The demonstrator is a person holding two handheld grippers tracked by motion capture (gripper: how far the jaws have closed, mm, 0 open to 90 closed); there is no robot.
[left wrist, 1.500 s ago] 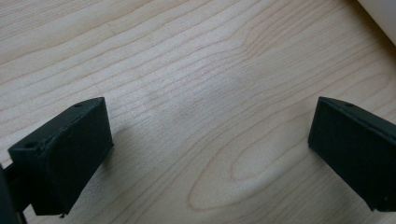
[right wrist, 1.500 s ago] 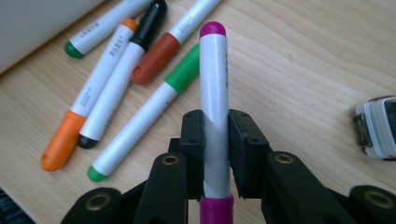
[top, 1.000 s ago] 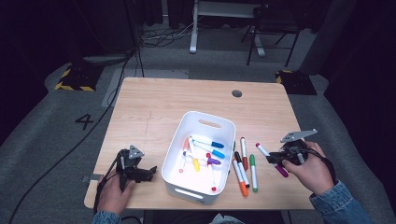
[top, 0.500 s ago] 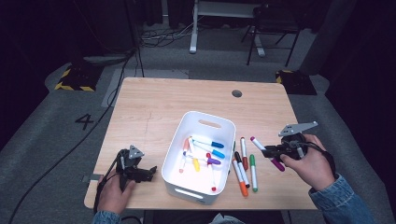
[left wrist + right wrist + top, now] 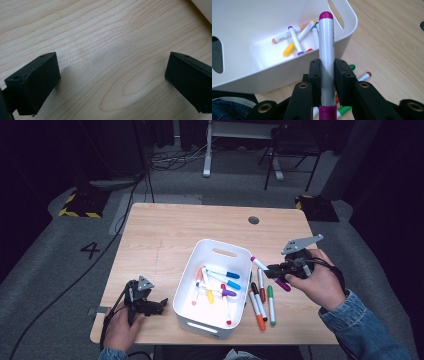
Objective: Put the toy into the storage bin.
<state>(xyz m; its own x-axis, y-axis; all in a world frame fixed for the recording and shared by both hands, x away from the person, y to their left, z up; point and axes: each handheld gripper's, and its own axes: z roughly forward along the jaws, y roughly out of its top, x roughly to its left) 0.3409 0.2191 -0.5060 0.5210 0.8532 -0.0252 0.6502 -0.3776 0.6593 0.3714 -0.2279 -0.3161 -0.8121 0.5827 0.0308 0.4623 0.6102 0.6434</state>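
- Right claw (image 5: 271,269) clamped on a magenta-capped white marker (image 5: 261,265), held lifted off the bench (image 5: 165,235), just right of the white bin (image 5: 197,320).
- In the right gripper view the right claw (image 5: 327,72) pinches the marker (image 5: 326,42) mid-barrel; magenta cap end points toward the bin (image 5: 249,72), magenta tail sticks out behind the pads.
- High view: marker angled, cap end near the bin's right rim, not over the inside as far as I can tell.
- Left claw (image 5: 159,306) rests low at the front-left bench corner, left of the bin, well apart from the markers.
- Left gripper view: left claw (image 5: 110,82) spread wide, nothing between the pads, bare wood grain of the bench (image 5: 105,37) below.
- Bin holds several markers: blue-capped one (image 5: 224,272), purple-capped one (image 5: 222,291), yellow one (image 5: 209,296), red-tipped one (image 5: 227,312), an orange-ish one at the left.
- On the bench right of the bin, loose markers lie side by side: orange marker (image 5: 256,311), green marker (image 5: 271,304), a red-capped one (image 5: 261,285) between.
- Another magenta piece (image 5: 283,285) lies on the bench just under the right hand (image 5: 316,284).
- Denim sleeve (image 5: 365,330) on the right arm.
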